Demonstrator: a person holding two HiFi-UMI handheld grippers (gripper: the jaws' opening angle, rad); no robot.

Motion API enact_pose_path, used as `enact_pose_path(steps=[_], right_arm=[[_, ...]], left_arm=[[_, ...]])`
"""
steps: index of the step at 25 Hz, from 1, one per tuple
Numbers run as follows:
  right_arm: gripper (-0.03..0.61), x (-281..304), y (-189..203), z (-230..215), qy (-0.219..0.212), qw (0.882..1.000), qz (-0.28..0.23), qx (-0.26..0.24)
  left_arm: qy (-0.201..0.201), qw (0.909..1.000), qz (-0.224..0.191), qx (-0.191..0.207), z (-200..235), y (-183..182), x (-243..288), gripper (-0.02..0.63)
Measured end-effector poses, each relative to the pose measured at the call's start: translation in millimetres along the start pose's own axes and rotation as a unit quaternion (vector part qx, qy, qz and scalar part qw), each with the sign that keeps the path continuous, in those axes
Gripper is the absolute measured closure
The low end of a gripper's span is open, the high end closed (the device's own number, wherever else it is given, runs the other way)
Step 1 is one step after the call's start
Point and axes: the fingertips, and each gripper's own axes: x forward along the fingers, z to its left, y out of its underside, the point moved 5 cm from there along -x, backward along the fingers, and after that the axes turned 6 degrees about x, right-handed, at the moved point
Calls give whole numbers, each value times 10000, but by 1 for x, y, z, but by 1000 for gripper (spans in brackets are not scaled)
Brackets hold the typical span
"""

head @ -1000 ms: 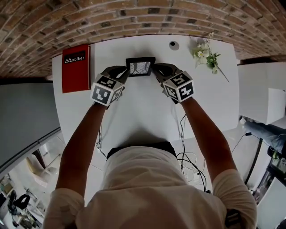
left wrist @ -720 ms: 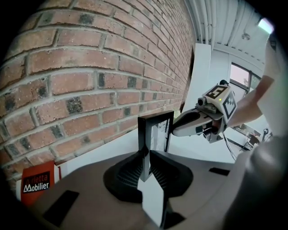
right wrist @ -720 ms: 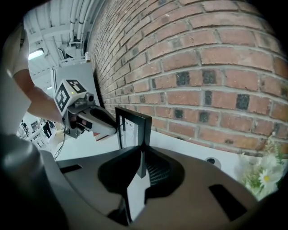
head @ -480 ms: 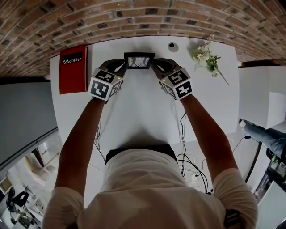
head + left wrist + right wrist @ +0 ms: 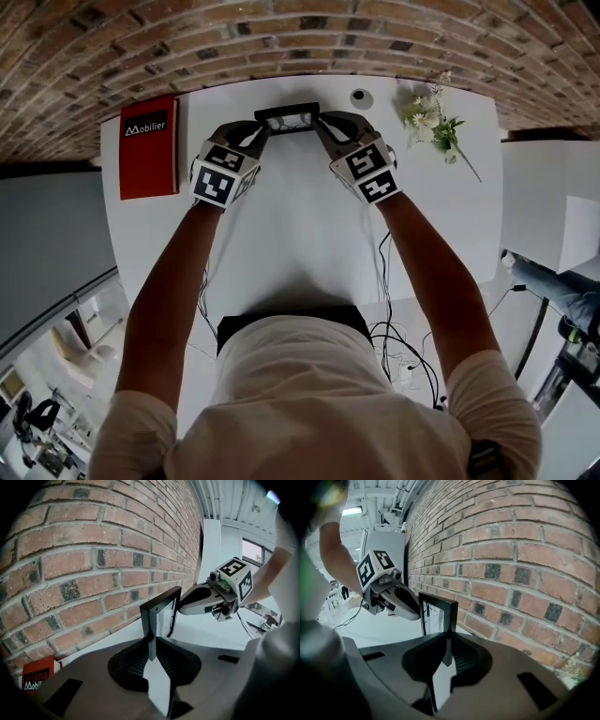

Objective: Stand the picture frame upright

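Brick wall [image 5: 309, 37] behind the white table [image 5: 300, 234], wall taken as the reference. Left gripper [image 5: 263, 129] is clamped on the left side edge of the picture frame [image 5: 288, 118], and the right gripper [image 5: 321, 125] on the opposite edge. Each gripper view shows the black moulding pinched edge-on between its jaws with no gap. Change over the last second: both grippers have carried the frame toward the wall. From the head view its face has shrunk from a near-full rectangle to a thin strip, so it has been tipped up from laid-back to close to vertical. The right gripper has rolled a little with it. My read: the raising step is mostly done, and what's left is seating the frame on its base and letting go. The frame sits between the two sets of jaws, glass facing away from the wall, top edge near the wall but apart from it. Can't tell whether its bottom edge touches the table, since the jaws block that. Further out along the wall: red catalogue [image 5: 150, 145] to the left, small round object [image 5: 361, 95] and flower sprig [image 5: 431, 117] to the right, all apart from the frame.
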Motion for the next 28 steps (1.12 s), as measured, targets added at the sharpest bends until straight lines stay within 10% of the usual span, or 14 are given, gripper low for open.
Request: enact_pose_path(steps=[28], right_arm=[[543,-1,22,5,-35,9998,-146,106]], left_arm=[[-36,9999,-63,100,-2,6,8,551]])
